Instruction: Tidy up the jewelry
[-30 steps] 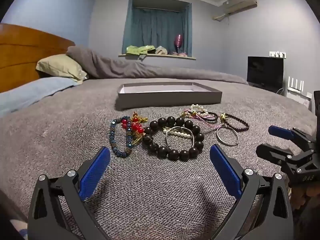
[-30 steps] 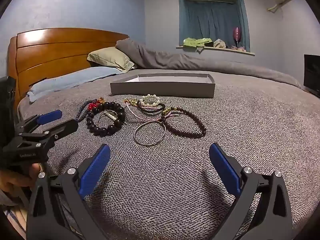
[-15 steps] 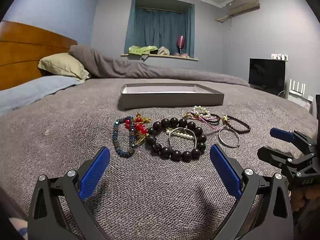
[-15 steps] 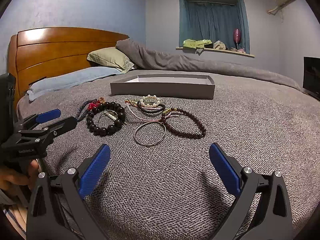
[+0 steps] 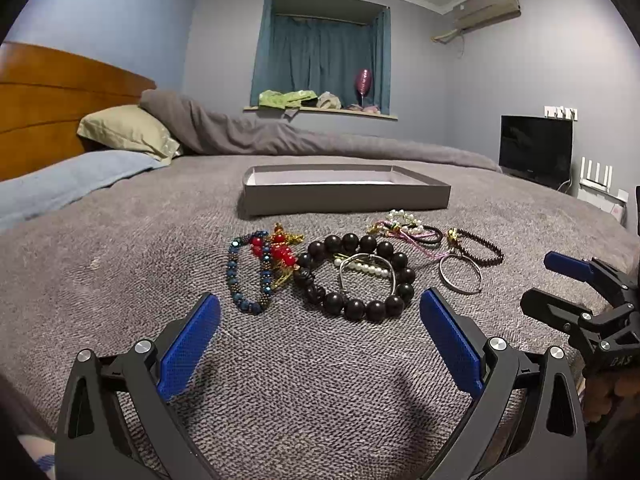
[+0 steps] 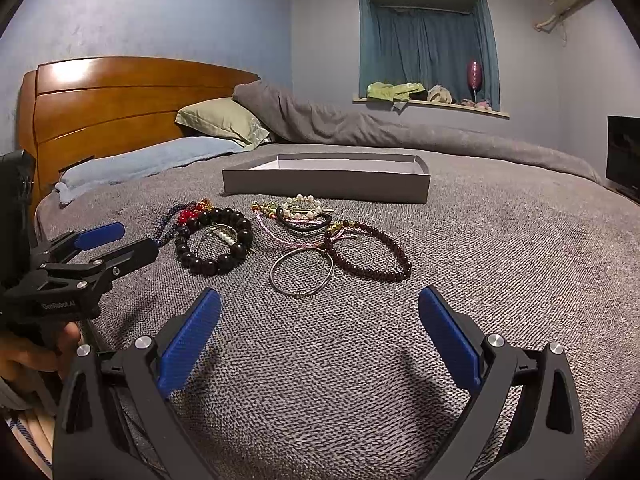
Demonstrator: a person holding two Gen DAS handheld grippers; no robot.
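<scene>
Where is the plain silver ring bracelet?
The silver bangle lies on the grey blanket, near the middle of the right wrist view, touching the dark red bead bracelet to its right, with the tray behind.

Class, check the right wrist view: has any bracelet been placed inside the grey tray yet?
No, the grey tray shows only bare lining, and the bracelets lie on the blanket in front of it.

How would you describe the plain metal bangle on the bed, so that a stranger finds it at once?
Start at the grey tray on the grey bedspread; the jewelry lies in front of it. The metal bangle is the piece of that group farthest from the tray, touching the dark red bead bracelet. Unlike its neighbours, it is a bare thin ring with no beads.
</scene>
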